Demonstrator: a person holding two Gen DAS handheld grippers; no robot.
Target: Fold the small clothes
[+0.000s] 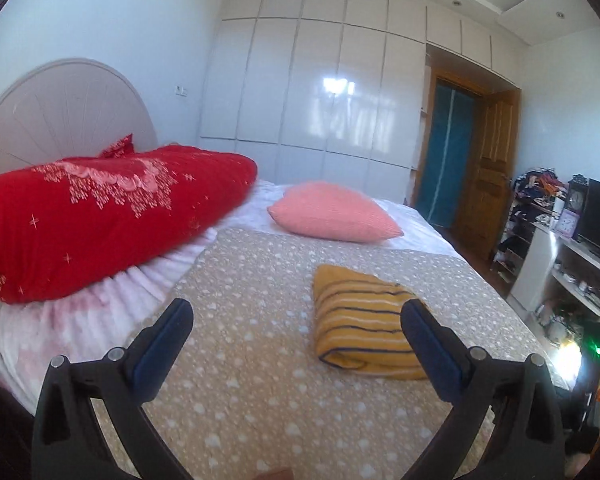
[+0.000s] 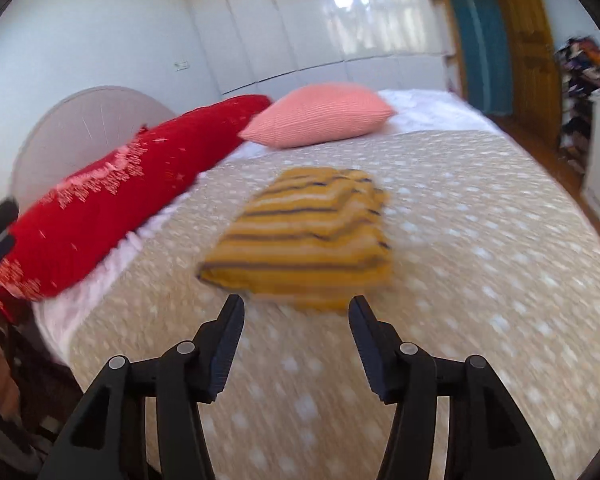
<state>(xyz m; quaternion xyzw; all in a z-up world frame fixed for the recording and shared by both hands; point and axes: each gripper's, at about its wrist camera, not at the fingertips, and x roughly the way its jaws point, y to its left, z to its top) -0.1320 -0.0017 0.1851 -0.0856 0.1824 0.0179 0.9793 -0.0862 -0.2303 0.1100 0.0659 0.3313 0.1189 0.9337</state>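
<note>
Left gripper (image 1: pixel 296 312): nearest the lens in the left wrist view; blue-padded fingers (image 1: pixel 162 344) spread wide apart, holding nothing, raised above the bed.
Right gripper (image 2: pixel 296 308): black fingers (image 2: pixel 230 344) apart and empty, tips just short of the garment's near edge; the view is blurred.
Striped garment (image 1: pixel 360 320): small mustard-yellow piece with dark and white stripes, folded into a compact stack; it lies flat ahead of both grippers, partly behind the left gripper's right finger, and touches neither.
Bedspread (image 1: pixel 260 360): beige with pale spots, directly under the garment and below both grippers.
Pink pillow (image 1: pixel 334 212): beyond the garment, well apart from it.
Red quilt (image 1: pixel 100 216): bundled, ahead and to the left of both grippers, before a rounded headboard (image 1: pixel 64 108).
Wardrobe (image 1: pixel 320 80): glossy white doors on the far wall.
</note>
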